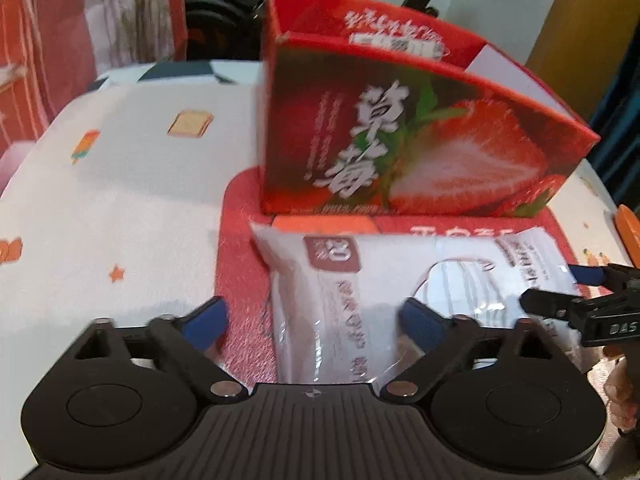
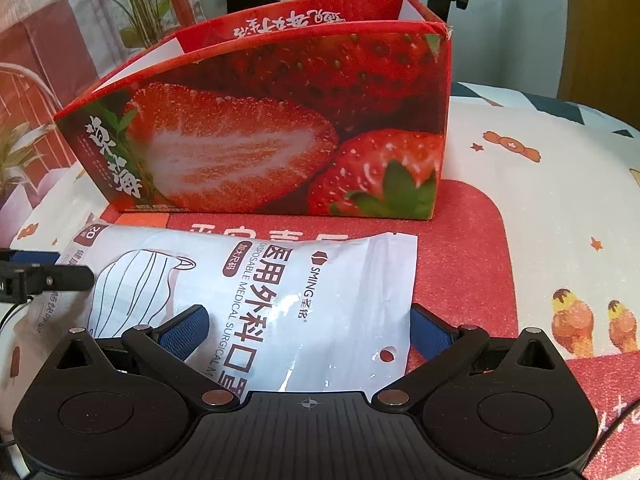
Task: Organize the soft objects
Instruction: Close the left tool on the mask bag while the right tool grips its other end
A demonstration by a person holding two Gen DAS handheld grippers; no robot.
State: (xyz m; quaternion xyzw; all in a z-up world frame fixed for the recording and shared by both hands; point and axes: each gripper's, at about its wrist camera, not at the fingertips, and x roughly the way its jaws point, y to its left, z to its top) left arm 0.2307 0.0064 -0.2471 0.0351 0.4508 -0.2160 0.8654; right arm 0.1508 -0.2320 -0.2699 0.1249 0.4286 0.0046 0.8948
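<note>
**Both claws spread wide at the mask pack**

On the left we keep our left claw (image 1: 314, 320) spread wide, its blue fingertips (image 1: 208, 318) either side of one end of the mask pack (image 1: 360, 300), gripping nothing. The pack lies flat on the red mat (image 2: 472, 248), just in front of the strawberry box (image 2: 280, 136). On the right, our right claw (image 2: 308, 328) is equally wide across the pack's other end.

One strawberry-printed box (image 2: 280, 120), one white pack of surgical masks (image 2: 280, 300), one red mat (image 2: 472, 260), one patterned tablecloth (image 2: 560, 168), and two grippers: left gripper (image 1: 312, 320), right gripper (image 2: 308, 332).
</note>
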